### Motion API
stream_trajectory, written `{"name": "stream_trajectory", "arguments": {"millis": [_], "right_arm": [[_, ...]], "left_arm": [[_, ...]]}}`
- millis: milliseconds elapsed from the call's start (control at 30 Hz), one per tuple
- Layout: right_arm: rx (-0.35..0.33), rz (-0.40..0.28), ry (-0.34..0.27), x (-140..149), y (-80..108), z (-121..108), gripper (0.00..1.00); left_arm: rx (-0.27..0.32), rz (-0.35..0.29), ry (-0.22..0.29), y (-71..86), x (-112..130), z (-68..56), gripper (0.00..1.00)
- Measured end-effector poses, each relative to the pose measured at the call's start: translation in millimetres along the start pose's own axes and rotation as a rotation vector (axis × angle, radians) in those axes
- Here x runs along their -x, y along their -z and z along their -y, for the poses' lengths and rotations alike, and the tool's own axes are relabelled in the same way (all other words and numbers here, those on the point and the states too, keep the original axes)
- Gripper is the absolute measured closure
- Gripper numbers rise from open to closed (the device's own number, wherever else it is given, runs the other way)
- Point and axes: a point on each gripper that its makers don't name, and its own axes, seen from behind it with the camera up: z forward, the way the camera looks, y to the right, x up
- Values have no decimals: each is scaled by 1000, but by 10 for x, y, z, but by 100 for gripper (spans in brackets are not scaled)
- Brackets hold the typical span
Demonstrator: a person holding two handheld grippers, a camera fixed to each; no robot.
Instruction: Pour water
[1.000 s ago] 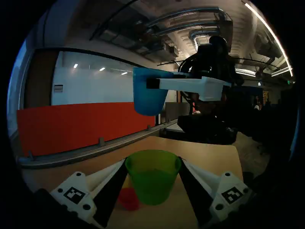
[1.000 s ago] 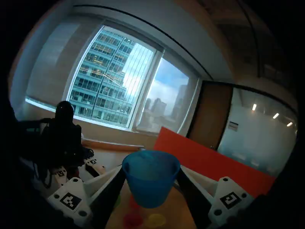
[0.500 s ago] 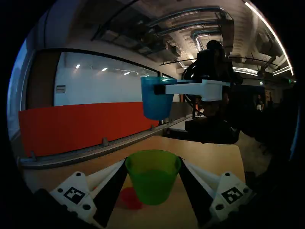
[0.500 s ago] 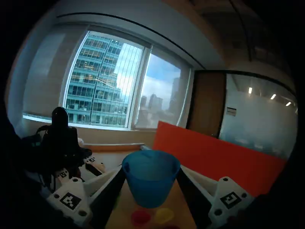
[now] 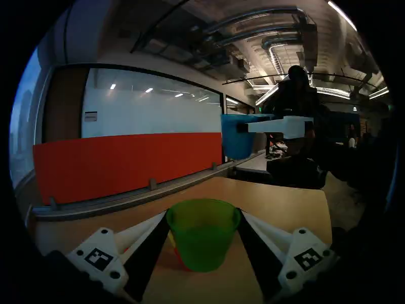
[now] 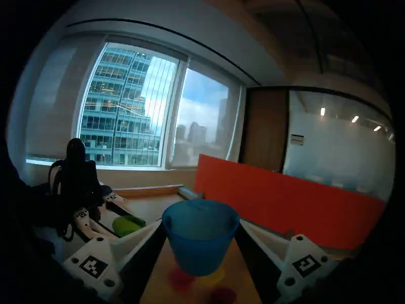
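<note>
In the left gripper view my left gripper (image 5: 203, 238) is shut on a green cup (image 5: 203, 234), held upright above the wooden table (image 5: 283, 205). Farther off and higher at the right, the blue cup (image 5: 236, 135) hangs upright in the right gripper's white fingers (image 5: 276, 123). In the right gripper view my right gripper (image 6: 200, 243) is shut on that blue cup (image 6: 200, 243). At the left of that view the left gripper (image 6: 104, 215) holds the green cup (image 6: 126, 224). I cannot see water in either cup.
An orange partition (image 5: 126, 159) runs along the table's far edge, with a glass wall behind. Small red and yellow discs (image 6: 195, 278) lie on the table under the blue cup. Large windows (image 6: 126, 121) stand beyond. A dark figure (image 5: 298, 147) holds the right gripper.
The blue cup has gone from tilted to upright and has drawn away to the right and lower in the left gripper view. The green cup stays gripped and level.
</note>
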Motion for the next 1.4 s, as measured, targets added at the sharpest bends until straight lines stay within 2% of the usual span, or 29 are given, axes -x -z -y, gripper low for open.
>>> {"name": "stream_trajectory", "arguments": {"millis": [300, 600, 1200, 1400], "right_arm": [[62, 15, -11, 210, 219, -216, 9], [78, 24, -44, 348, 363, -291, 9], [47, 59, -114, 773, 426, -253, 8], [35, 82, -107, 926, 421, -231, 8]], "left_arm": [[-42, 15, -2, 123, 61, 140, 12], [-65, 34, -14, 179, 152, 194, 12], [-92, 88, -8, 259, 360, 310, 12], [-86, 116, -12, 259, 449, 331, 11]]}}
